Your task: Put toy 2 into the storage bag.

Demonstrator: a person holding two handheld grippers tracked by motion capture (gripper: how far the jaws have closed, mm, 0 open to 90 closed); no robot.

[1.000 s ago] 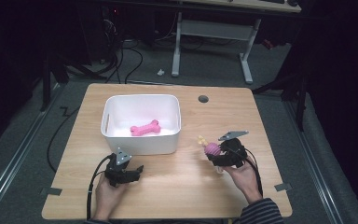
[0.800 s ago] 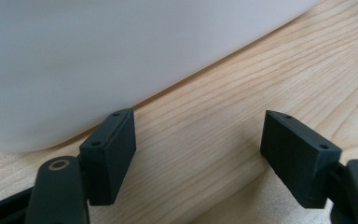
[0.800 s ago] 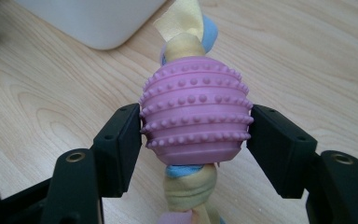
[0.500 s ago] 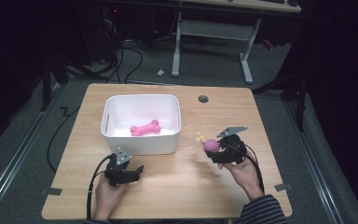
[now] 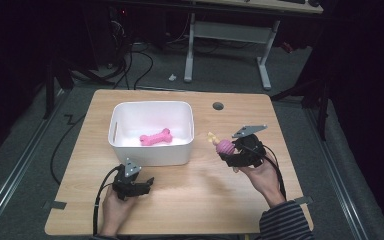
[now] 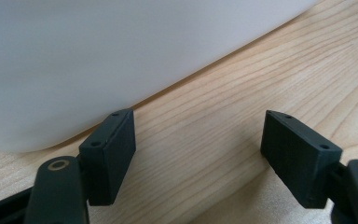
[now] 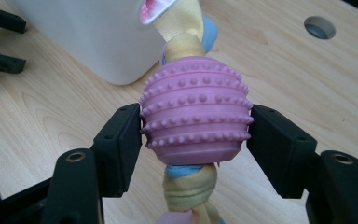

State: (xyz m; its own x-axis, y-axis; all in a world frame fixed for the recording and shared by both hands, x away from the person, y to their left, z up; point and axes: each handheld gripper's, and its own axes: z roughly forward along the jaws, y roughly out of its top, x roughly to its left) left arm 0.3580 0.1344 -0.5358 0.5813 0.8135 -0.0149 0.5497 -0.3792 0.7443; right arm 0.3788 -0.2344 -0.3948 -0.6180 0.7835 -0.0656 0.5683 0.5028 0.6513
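- Two grippers at work over the desk (image 5: 195,195); right gripper (image 5: 231,153) sits toward the desk's right edge, lifted off the wood, jaws pinching a purple knobbed rubber ball (image 7: 196,109) threaded on a braided rope (image 7: 186,186) of yellow and blue strands.
- Ball is taken across its widest ribs, one jaw on each side. Rubber looks springy; studs and ridges should give good bite, so slipping seems unlikely.
- Rope ends are soft and floppy, hanging free at both poles of the ball; likely to swing and snag on a rim. Whole toy judged light.
- Best hold stays on the ball's belly, not the rope.
- White bin (image 5: 150,150) stands near the desk's back-left, a pink bone toy (image 5: 155,136) inside it.
- Left gripper (image 5: 145,185) rests near the front edge, just before the bin's front wall (image 6: 121,56), jaws spread, holding nothing.
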